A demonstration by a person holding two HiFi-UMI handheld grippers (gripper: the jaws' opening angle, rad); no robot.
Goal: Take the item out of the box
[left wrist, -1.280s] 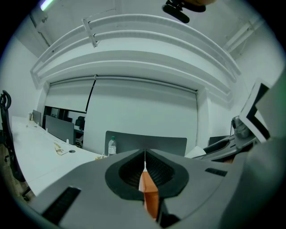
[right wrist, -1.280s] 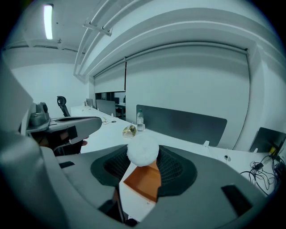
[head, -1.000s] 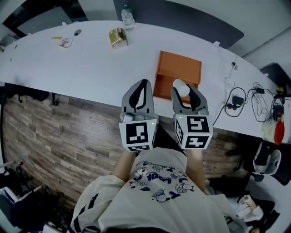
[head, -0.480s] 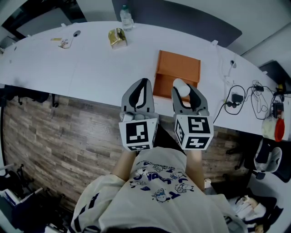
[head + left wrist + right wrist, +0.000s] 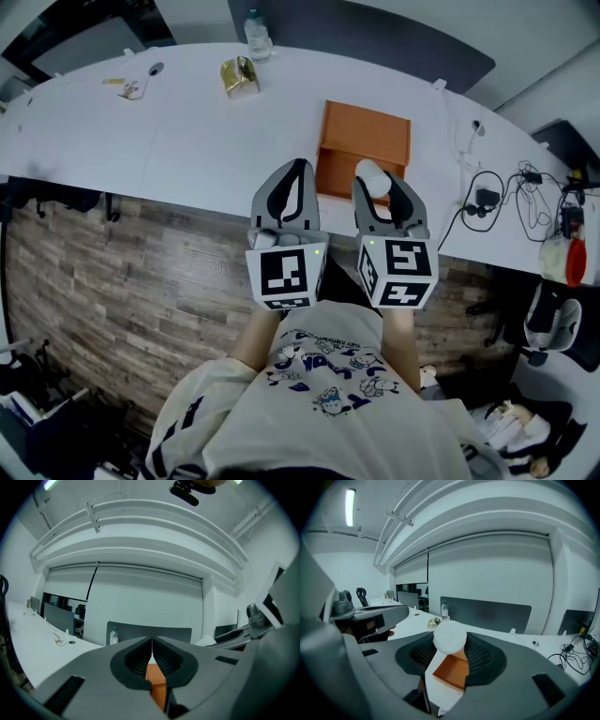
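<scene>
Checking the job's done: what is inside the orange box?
The orange box shows only its bare orange floor. Part of it is hidden behind the white ball held in the right gripper.

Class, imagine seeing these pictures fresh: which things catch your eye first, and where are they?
A white ball is clamped in the jaws of the right gripper. Just beyond it, an open orange box lies on the white table. The left gripper alongside is shut and empty.

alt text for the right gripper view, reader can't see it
The right gripper holds a white ball between its jaw tips. Beyond it an open orange box sits on a white table, with a bottle farther back.
</scene>
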